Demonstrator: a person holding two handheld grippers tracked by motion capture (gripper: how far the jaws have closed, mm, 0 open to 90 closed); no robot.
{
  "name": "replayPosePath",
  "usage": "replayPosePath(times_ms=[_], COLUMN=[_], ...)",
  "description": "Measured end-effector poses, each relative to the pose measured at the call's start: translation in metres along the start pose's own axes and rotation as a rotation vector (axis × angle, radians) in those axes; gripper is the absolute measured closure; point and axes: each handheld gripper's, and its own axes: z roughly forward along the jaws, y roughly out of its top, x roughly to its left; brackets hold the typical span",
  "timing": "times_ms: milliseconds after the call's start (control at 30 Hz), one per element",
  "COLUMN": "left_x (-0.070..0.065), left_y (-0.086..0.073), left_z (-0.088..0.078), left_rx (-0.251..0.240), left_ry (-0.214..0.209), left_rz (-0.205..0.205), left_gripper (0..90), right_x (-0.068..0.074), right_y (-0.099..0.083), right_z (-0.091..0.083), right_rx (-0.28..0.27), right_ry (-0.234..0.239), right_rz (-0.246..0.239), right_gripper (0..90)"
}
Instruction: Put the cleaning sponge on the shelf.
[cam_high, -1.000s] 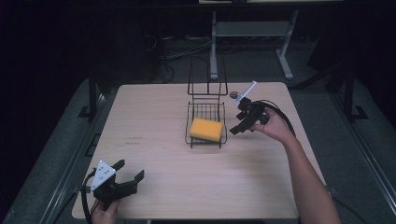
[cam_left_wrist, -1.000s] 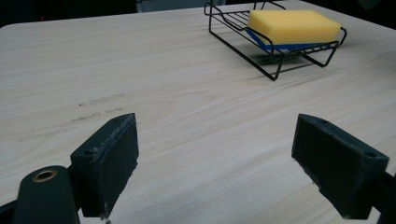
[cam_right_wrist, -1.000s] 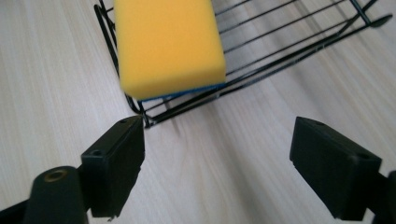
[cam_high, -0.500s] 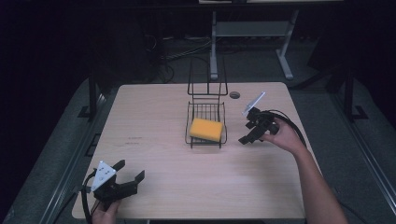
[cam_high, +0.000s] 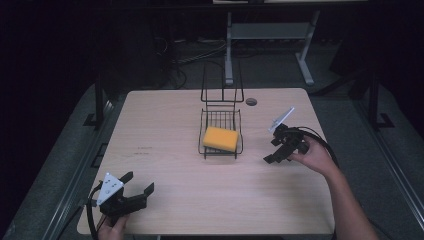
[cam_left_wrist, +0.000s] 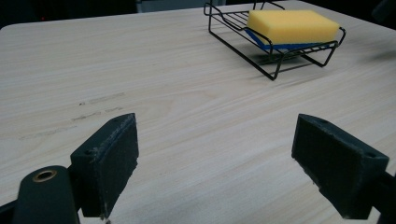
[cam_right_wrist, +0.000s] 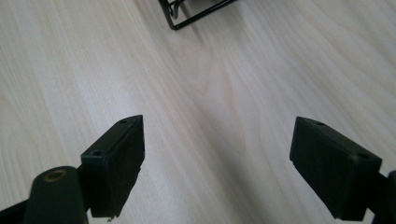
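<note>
Sponge (cam_high: 220, 138) is lying flat in the black wire rack (cam_high: 220, 146) mid-table, so placement looks done. You are holding the right gripper (cam_high: 276, 152) just beside the rack and the left gripper (cam_high: 137, 182) near the front edge, both spread wide, gripping nothing.

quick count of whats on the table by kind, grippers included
sponge: 1, yellow, lying in the rack
wire rack: 1, black
grippers: 2, left gripper and right gripper, both with jaws apart and holding nothing
total: 4
</note>
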Motion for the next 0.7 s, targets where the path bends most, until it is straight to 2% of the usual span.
replayPosePath(times_ms=[233, 700], left_x=[0.0, -0.002], left_y=[0.0, 0.0], left_z=[0.001, 0.003], left_rx=[0.004, 0.008], left_ry=[-0.001, -0.006], left_rz=[0.004, 0.012], left_gripper=[14.1, 14.0], right_x=[0.005, 0.018], right_y=[-0.011, -0.033], right_z=[-0.003, 0.004], right_rx=[-0.013, 0.005], right_ry=[0.002, -0.012], right_rz=[0.007, 0.003], right_gripper=[17.5, 17.0])
